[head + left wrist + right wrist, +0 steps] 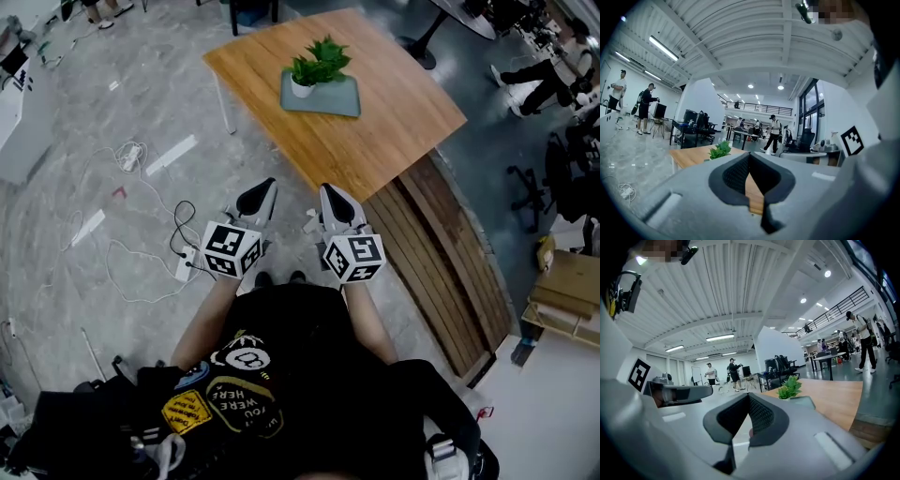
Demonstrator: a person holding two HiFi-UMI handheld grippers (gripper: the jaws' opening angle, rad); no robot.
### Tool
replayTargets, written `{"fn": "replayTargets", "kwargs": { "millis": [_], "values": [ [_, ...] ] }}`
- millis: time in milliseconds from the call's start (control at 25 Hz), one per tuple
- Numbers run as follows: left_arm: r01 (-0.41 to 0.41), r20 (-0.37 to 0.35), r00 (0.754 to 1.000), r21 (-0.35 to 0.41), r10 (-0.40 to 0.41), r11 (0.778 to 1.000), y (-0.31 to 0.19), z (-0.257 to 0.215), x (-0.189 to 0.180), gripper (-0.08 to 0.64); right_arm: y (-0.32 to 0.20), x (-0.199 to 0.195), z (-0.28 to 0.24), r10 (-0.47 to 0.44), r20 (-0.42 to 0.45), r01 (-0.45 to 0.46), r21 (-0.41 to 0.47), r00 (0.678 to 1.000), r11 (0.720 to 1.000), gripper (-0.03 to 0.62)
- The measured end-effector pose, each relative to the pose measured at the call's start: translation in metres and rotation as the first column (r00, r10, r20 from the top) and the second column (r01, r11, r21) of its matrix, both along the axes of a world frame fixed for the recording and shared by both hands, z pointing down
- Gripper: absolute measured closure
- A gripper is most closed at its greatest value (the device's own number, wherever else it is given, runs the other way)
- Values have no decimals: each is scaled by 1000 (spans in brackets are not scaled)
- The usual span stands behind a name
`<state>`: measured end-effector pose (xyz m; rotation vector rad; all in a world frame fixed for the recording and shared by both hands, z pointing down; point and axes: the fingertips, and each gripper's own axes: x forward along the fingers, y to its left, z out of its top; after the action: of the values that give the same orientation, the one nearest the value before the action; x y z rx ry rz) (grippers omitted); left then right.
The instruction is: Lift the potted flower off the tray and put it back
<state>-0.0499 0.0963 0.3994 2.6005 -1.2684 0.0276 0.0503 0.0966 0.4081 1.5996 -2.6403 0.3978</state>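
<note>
- The potted flower (317,67), a small white pot with green leaves, stands upright at the left end of a grey-green tray (343,99). It has not been lifted yet.
- The tray lies on the wooden table (398,127), in the half toward its far left corner and clear of every edge.
- The step in hand looks like the approach, since the flower is well apart from both grippers, across the table's near corner and a strip of floor.
- The left gripper (265,186) and right gripper (328,192) are held side by side in front of the person's body. Each has its jaws closed together on nothing.
- To do this well, walk up to the table's near edge first and spread one gripper's jaws before reaching.
- Come in low and level, so the pads close on the pot rather than the leaves.
- Lift straight up, so the pot clears the tray's raised rim without dragging the tray.
</note>
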Motion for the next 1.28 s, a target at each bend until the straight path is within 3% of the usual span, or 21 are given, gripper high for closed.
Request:
{"fn": "replayTargets", "kwargs": {
  "millis": [240, 400, 560, 880, 1280],
  "values": [
    [10, -35, 999, -13, -10, 1000, -30, 10, -24, 560, -33, -12, 5, 42, -23, -42, 24, 999, 999, 591],
    [1, -65, 998, -21, -3, 1000, -57, 15, -23, 560, -62, -20, 2, -29, 22, 28, 53, 999, 998, 591],
    [-10, -33, 999, -19, 10, 1000, -98, 28, -11, 560, -110, -24, 15, -81, 9, 80, 46, 997, 996, 591],
    [19, 10, 1000, 0, -19, 1000, -225, 57, 11, 560, -228, -3, 65, -43, -37, 44, 25, 998, 999, 591],
    [39, 129, 991, 3, -39, 999, -360, 123, 41, 560, -343, 15, 141, -68, -110, 70, 8, 992, 998, 590]
  ]
}}
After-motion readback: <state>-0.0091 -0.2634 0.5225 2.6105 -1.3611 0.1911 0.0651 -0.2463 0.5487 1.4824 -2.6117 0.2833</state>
